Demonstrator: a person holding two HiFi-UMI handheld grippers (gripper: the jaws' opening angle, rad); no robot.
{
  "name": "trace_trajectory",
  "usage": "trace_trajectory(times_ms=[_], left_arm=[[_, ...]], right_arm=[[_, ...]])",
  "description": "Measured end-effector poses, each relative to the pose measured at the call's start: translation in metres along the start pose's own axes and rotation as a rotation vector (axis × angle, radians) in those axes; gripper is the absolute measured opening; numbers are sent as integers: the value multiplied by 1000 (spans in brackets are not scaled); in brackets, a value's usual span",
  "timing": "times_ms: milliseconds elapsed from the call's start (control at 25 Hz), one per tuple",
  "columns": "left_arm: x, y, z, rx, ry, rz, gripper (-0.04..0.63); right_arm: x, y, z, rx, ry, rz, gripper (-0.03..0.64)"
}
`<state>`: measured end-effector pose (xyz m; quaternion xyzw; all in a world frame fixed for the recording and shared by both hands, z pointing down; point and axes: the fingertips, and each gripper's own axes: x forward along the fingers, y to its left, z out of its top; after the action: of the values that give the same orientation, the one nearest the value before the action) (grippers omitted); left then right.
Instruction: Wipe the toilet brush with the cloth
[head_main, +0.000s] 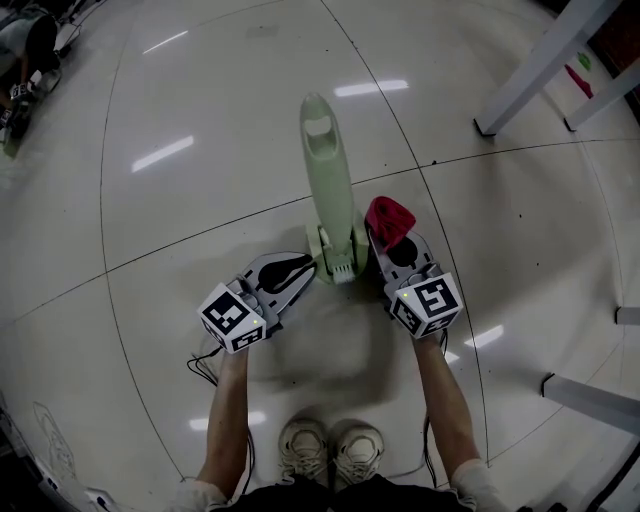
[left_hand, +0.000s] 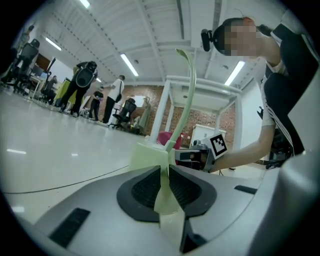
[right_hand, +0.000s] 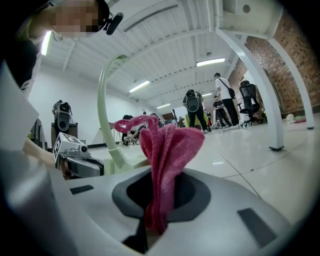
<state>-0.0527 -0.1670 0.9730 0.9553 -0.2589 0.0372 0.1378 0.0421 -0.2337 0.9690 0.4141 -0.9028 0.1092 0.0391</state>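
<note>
A pale green toilet brush (head_main: 328, 180) stands upright in its holder (head_main: 338, 255) on the glossy floor, between my two grippers. My left gripper (head_main: 308, 265) comes in from the left, shut on a thin green fin (left_hand: 165, 197) of the holder. The curved handle (left_hand: 190, 100) rises above that fin. My right gripper (head_main: 388, 243) sits just right of the holder, shut on a bunched red cloth (head_main: 390, 220) that sticks up from the jaws (right_hand: 167, 150). The cloth is close beside the brush handle (right_hand: 102, 105); I cannot tell if they touch.
White table legs stand at the far right (head_main: 540, 65) and near right (head_main: 590, 400). The person's shoes (head_main: 330, 445) are right behind the grippers. Several people (left_hand: 82, 82) and office chairs stand far off across the hall.
</note>
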Motion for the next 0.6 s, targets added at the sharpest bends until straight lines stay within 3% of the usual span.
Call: trace_trajectory(times_ms=[120, 200, 240, 400, 600], left_arm=[[-1, 8, 8, -12, -47, 47, 82], [4, 17, 15, -5, -50, 56, 229], [8, 20, 19, 11, -42, 47, 252], [22, 26, 30, 76, 6, -29, 265], [32, 23, 30, 93, 27, -98, 265]], right_arm=[[-3, 2, -5, -17, 23, -7, 31], [-8, 4, -6, -16, 25, -9, 31], [-12, 6, -4, -9, 22, -12, 31], [-30, 19, 0, 51, 1, -32, 31], [-45, 30, -4, 76, 18, -32, 31]])
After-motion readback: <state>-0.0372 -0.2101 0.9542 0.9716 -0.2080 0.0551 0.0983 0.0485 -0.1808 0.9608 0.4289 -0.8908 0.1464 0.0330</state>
